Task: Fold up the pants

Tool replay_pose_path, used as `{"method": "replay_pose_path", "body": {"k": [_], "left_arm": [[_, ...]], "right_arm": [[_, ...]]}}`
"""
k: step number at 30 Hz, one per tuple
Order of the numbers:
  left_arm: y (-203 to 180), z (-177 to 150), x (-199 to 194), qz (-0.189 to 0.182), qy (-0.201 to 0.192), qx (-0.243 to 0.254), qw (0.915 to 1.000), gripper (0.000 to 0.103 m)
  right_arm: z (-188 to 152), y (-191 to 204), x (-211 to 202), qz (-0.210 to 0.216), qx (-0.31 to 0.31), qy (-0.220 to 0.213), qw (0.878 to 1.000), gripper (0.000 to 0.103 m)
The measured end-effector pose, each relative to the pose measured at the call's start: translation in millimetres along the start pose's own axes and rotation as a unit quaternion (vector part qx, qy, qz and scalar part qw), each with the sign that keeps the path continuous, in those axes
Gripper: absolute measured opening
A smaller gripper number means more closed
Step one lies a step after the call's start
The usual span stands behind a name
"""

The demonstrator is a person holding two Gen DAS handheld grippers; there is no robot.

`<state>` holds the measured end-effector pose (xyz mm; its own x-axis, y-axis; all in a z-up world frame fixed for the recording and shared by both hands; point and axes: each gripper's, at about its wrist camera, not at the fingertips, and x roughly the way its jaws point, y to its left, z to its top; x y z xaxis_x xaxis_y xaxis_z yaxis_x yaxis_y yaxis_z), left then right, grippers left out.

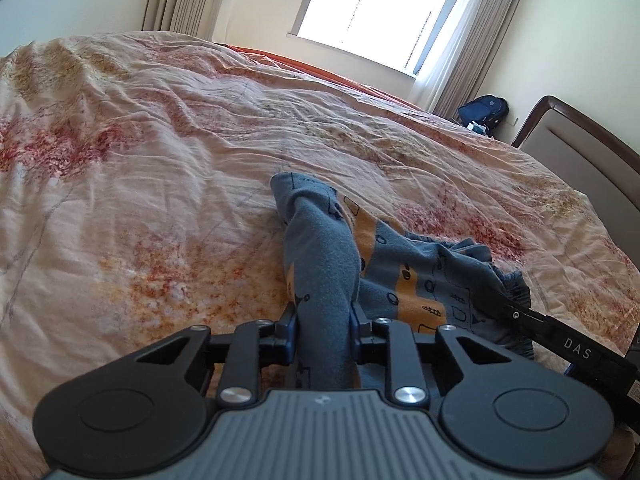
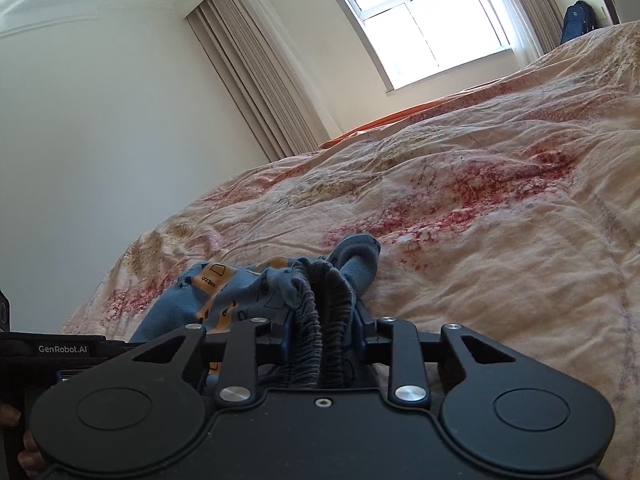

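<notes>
Small blue pants (image 1: 404,276) with orange bands and dark drawings lie crumpled on the bed. My left gripper (image 1: 323,320) is shut on a bunched blue leg of the pants, which runs up between its pads. In the right wrist view the pants (image 2: 224,292) spread to the left, and my right gripper (image 2: 324,324) is shut on their gathered elastic waistband (image 2: 320,300). The right gripper's black body (image 1: 560,340) reaches into the left wrist view from the right edge, at the waistband end.
A wrinkled cream bedspread (image 1: 180,152) with red and yellow floral print covers the whole bed. A padded headboard (image 1: 580,152) stands at the right, a dark blue backpack (image 1: 484,110) by the curtains (image 1: 464,52) and window (image 1: 376,4). A hand (image 2: 24,452) shows bottom left.
</notes>
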<state>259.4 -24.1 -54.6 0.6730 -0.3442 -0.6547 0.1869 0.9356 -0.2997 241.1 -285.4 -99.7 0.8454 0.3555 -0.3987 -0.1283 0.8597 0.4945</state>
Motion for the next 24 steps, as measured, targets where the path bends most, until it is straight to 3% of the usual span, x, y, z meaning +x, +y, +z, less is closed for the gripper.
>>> {"method": "replay_pose_path", "body": {"k": [8,14,19,24], "left_arm": [[-7.8,9.9,-6.4,0.0,-0.012,0.02,0.9997,0.02],[-9.0,36.4,-0.5,-0.007,-0.036,0.033,0.9988,0.019],[-6.0,78.1,23.1,-0.007,-0.08,0.037,0.9961,0.019],[6.2,98.9,63.0,-0.014,-0.07,0.01,0.9974,0.019]], "right_arm": [[5.8,13.1,-9.0,0.003,-0.019,-0.02,1.0,0.023],[21.0,22.2,-2.7,0.009,-0.03,-0.037,0.999,0.022],[57.5,29.4,26.7,0.02,-0.038,-0.074,0.996,0.022],[91.6,20.2,71.5,0.017,-0.019,-0.091,0.995,0.022]]}}
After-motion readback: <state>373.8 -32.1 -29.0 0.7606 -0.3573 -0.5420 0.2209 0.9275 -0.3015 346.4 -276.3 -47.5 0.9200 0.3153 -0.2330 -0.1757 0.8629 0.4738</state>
